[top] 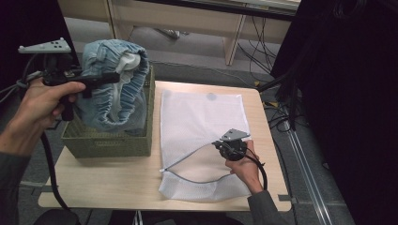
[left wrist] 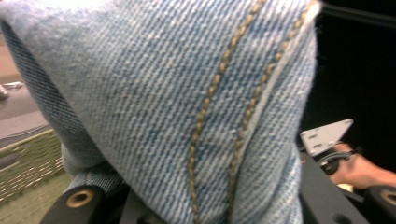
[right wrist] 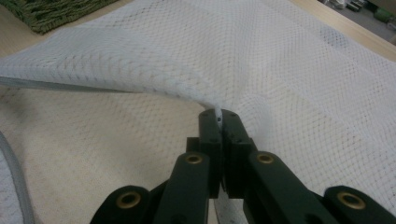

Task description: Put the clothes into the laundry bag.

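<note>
Jeans (top: 112,89) hang bunched from the left gripper (top: 110,77), clamped on the denim, raised over the green basket (top: 108,140) at table's left. Right gripper (top: 224,146), wrist low, pinches the upper lip of the mesh bag (top: 197,117), holding its mouth ajar. Risk: opening looks narrow vs. the bulky jeans; mesh could slip out or the bag drag.

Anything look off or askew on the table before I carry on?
Nothing stands out. The left claw holds the denim garment above the green basket, and the right claw pinches the upper edge of the mesh bag, lifting its mouth open.
</note>
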The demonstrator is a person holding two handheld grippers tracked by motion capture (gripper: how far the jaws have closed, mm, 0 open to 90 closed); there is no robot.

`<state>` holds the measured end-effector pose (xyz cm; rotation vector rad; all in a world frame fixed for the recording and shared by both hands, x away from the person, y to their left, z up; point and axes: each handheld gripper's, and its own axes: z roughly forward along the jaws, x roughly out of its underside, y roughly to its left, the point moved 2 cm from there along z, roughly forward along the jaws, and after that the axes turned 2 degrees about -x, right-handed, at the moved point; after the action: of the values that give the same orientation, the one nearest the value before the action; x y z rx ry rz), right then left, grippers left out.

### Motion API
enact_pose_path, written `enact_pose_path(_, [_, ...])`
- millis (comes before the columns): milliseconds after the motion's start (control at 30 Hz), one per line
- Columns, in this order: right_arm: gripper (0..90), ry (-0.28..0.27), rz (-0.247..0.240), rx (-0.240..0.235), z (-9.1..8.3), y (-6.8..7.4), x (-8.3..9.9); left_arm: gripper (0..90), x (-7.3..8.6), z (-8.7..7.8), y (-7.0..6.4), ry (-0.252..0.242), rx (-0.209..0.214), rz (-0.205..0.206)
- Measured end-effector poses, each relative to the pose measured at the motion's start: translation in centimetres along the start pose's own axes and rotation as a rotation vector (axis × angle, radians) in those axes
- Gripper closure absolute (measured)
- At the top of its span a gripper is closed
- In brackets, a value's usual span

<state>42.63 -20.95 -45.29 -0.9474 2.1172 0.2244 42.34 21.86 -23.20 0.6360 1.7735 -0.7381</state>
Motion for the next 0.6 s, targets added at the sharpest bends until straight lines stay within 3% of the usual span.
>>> enact_pose_path(233, [89.6, 0.0, -0.007, -0.001, -0.1, 0.0, 0.0, 67.6, -0.9, -0.4, -2.0, -0.024, 0.034, 0.032])
enact_pose_path(333, [89.6, 0.002, -0.005, -0.001, 0.0, 0.0, 0.0, 67.7, -2.0, -1.4, -3.4, -0.071, 0.06, 0.049])
enact_pose_path(467, [89.6, -0.013, -0.002, 0.011, 0.1, 0.0, 0.0, 67.6, -3.0, -2.1, -4.5, -0.091, 0.096, 0.055])
enact_pose_path(600, [89.6, -0.008, 0.005, 0.007, -0.1, -0.1, 0.1, 67.6, -3.5, -2.2, -6.4, -0.109, 0.185, 0.044])
